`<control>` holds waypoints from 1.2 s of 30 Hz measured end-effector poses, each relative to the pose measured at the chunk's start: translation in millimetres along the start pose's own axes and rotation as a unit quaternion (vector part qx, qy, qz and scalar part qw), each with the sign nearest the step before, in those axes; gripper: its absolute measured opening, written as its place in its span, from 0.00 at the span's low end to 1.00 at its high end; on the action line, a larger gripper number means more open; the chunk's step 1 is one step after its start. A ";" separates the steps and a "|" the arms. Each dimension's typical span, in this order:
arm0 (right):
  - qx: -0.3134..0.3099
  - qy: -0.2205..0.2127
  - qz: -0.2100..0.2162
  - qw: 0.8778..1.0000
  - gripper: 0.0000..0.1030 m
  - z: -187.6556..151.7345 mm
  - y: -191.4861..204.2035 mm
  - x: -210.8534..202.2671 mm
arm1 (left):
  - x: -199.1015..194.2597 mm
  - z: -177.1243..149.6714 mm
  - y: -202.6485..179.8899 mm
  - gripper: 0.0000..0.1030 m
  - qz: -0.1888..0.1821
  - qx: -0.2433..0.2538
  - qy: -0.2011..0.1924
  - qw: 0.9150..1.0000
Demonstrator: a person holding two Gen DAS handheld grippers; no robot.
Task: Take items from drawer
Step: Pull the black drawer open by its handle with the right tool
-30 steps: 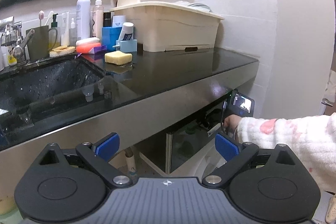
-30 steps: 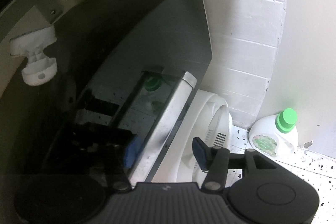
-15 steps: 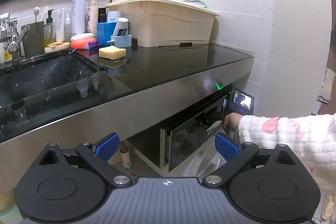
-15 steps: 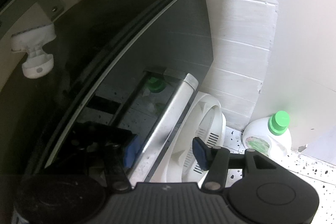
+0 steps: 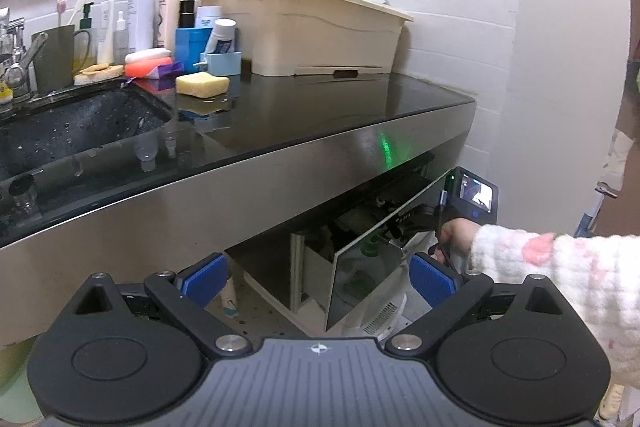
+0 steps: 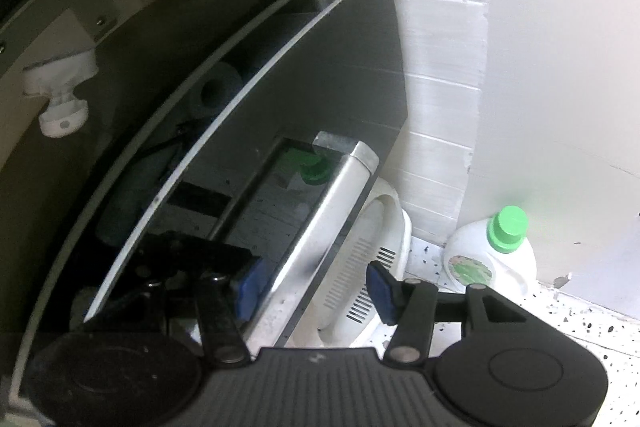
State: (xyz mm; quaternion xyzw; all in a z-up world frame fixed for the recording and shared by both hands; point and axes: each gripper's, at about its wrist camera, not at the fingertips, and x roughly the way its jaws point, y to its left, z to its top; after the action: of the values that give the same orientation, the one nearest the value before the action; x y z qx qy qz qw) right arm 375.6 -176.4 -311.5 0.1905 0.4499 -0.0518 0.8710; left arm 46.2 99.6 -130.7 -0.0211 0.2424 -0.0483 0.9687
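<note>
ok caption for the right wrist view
Right gripper straddling the edge of the dark glass drawer front, pulled open under the counter.

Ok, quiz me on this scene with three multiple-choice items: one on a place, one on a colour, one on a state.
1. Where does the white bottle with the green cap stand?
A. on the floor by the wall
B. in the sink
C. on a shelf

2. What colour is the sponge on the countertop?
A. blue
B. yellow
C. black

3. How is the dark glass drawer front under the counter?
A. shut flush
B. pulled partly open
C. taken off and laid flat

Answers:
1 A: the right wrist view shows it on the speckled floor at the foot of the wall.
2 B: the left wrist view shows a yellow block beside the sink.
3 B: a gap behind the front shows things inside.
</note>
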 end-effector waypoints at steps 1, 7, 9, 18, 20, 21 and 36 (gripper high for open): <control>0.000 0.000 0.000 1.000 0.52 -2.0 -4.6 -2.8 | 0.5 0.3 -1.1 0.96 -0.002 0.001 0.000 1.000; 0.003 -0.001 0.000 1.000 0.52 -7.3 -21.8 -11.8 | -5.3 -2.3 -18.4 0.96 -0.015 0.009 0.000 1.000; 0.003 -0.001 0.000 1.000 0.52 -9.5 -26.6 -14.5 | -6.9 -2.4 -21.8 0.96 -0.020 0.009 0.001 1.000; 0.005 -0.001 -0.001 1.000 0.52 -17.2 -42.5 -24.1 | -16.9 -3.3 -33.7 0.96 -0.024 0.021 -0.005 0.999; 0.005 -0.001 -0.001 1.000 0.52 -17.5 -45.9 -24.9 | -17.2 -3.3 -35.4 0.96 -0.028 0.019 -0.003 0.999; 0.005 -0.001 -0.001 1.000 0.52 -17.7 -47.5 -25.3 | -17.3 -3.3 -36.2 0.96 -0.031 0.018 -0.002 0.999; 0.007 -0.002 -0.001 1.000 0.52 -28.2 -75.2 -38.4 | -20.4 -7.4 -48.5 0.96 -0.043 0.032 0.007 0.999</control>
State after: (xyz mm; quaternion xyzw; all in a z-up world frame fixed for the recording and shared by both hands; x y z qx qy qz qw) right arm 311.8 -238.2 -316.8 0.1957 0.4480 -0.0562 0.8705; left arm 20.7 53.4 -124.6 -0.0003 0.2467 -0.0982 0.9641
